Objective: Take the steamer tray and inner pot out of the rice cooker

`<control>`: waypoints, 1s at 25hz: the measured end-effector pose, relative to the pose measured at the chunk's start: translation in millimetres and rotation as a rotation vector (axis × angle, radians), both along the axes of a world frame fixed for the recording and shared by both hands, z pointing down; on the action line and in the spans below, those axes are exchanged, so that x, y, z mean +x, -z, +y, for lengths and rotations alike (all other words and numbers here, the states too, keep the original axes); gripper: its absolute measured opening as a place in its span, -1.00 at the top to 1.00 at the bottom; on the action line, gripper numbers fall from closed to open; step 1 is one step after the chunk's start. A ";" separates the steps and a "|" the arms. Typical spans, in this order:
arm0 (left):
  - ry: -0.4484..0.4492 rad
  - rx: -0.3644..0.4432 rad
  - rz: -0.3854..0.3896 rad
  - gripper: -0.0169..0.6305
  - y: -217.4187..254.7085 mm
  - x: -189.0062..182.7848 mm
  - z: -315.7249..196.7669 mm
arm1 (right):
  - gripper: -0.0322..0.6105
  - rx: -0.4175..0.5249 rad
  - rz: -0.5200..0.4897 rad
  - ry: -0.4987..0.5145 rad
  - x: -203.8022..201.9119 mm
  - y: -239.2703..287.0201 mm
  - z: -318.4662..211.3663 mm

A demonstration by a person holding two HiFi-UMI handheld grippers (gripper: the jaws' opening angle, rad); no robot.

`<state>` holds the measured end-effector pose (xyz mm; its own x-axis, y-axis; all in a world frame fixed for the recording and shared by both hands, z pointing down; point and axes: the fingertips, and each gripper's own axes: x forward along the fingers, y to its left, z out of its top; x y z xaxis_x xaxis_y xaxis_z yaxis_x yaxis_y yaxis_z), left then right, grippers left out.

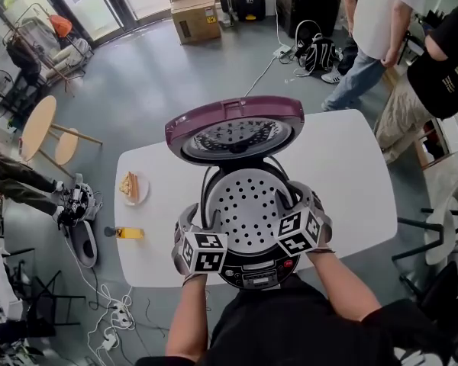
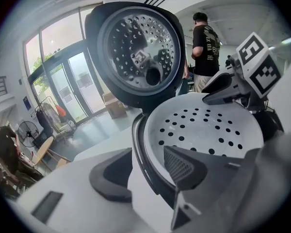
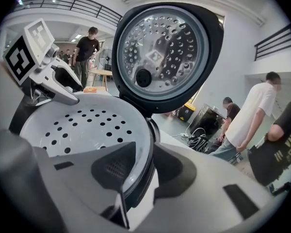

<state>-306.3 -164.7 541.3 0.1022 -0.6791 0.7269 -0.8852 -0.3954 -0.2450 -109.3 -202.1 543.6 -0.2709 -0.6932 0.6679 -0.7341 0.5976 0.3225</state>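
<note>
At the table's (image 1: 366, 174) 6 o'clock edge sits the cooker (image 1: 257, 277), lid (image 1: 233, 128) tipped back at 12 to free the tray (image 1: 248, 204) seated inside, whose rim the left gripper (image 2: 148, 173) at 8 and right gripper (image 3: 145, 171) at 3 each pinch with part-closed jaws, presumably for a level lift.

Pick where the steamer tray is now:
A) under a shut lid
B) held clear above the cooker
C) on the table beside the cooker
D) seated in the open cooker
D: the tray sits in the cooker below the raised lid, with the jaws of the left gripper and right gripper on its rim at opposite sides.
</note>
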 end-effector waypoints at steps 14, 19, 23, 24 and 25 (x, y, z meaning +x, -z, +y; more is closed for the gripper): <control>-0.021 -0.015 -0.003 0.64 3.6 7.7 2.3 | 0.64 -0.022 -0.008 0.013 -2.5 1.0 2.8; -0.025 0.018 -0.011 0.64 16.4 8.1 1.9 | 0.64 0.019 -0.012 0.018 -3.9 14.2 1.4; -0.024 0.050 -0.012 0.64 30.7 5.3 0.8 | 0.65 0.053 -0.031 0.021 -6.6 32.6 0.4; -0.025 0.059 -0.014 0.64 34.6 4.7 0.8 | 0.65 0.062 -0.035 0.021 -7.1 36.7 0.8; -0.027 0.068 -0.014 0.64 38.8 4.4 0.8 | 0.65 0.069 -0.038 0.021 -7.2 40.7 1.2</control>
<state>-302.0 -163.8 502.5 0.1110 -0.7241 0.6807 -0.8709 -0.4008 -0.2844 -116.5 -201.0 503.0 -0.3101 -0.7313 0.6075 -0.7344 0.5901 0.3354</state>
